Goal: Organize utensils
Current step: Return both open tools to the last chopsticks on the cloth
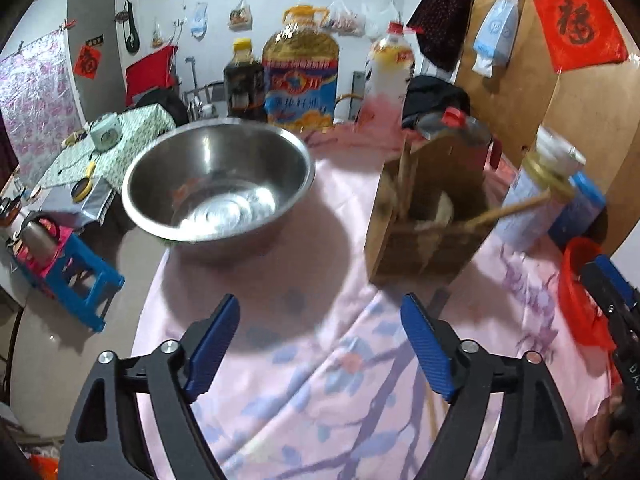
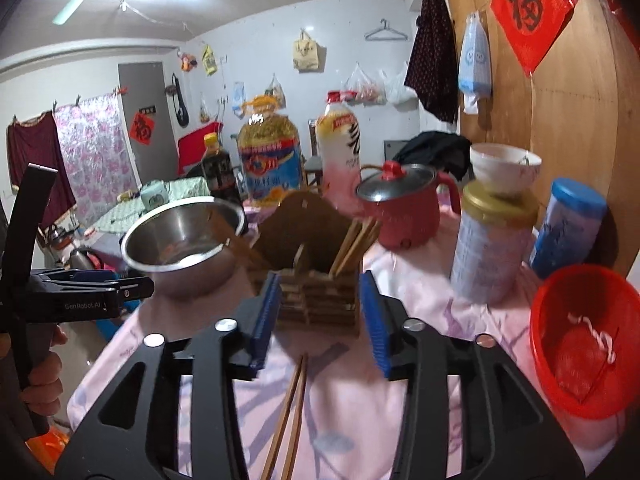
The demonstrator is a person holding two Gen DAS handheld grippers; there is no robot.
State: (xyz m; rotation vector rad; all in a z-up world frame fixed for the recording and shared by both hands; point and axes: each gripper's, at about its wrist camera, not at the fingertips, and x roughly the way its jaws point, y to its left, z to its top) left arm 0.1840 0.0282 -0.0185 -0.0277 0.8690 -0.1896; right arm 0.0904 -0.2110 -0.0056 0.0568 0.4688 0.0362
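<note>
Both grippers, left (image 1: 320,344) and right (image 2: 318,320), gaped empty over the table (image 1: 320,360); chopsticks (image 2: 288,412) lay under the right one, near the holder (image 2: 316,280).

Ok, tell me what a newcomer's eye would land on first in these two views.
Probably the big steel bowl, shiny and empty, at the left of the pink flowered tablecloth, with the wooden utensil holder beside it, chopsticks sticking out of it. Next, the loose chopsticks lying on the cloth below the open right gripper, and the red basket at the right edge.
</note>
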